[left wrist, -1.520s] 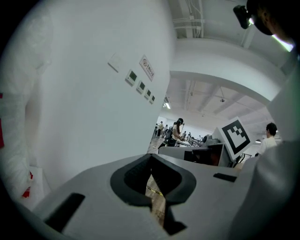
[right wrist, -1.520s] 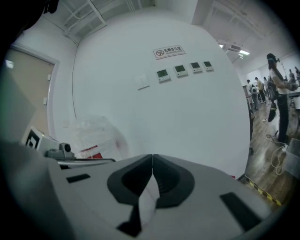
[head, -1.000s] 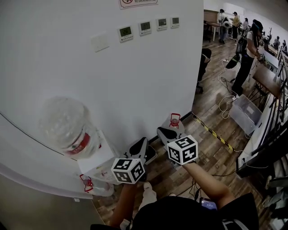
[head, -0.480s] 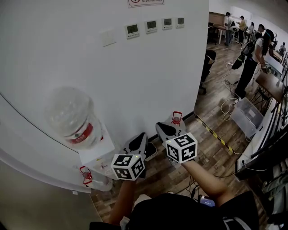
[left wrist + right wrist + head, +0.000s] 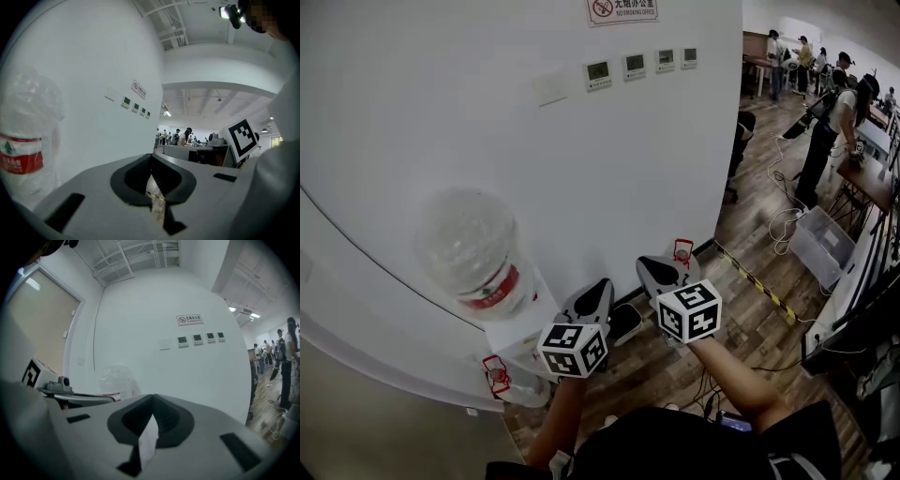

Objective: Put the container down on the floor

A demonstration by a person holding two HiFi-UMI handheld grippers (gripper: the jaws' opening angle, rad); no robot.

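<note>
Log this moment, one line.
left gripper: jaws shut, empty | right gripper: jaws shut, empty | red-handled jug: on floor by dispenser

Left gripper (image 5: 603, 285) and right gripper (image 5: 649, 265) have shifted slightly toward the water bottle (image 5: 473, 248), now further right in view.

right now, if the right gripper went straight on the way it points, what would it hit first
Probably the bare white wall ahead of the right gripper; the water bottle sits left of that line. Depth is unclear.
</note>
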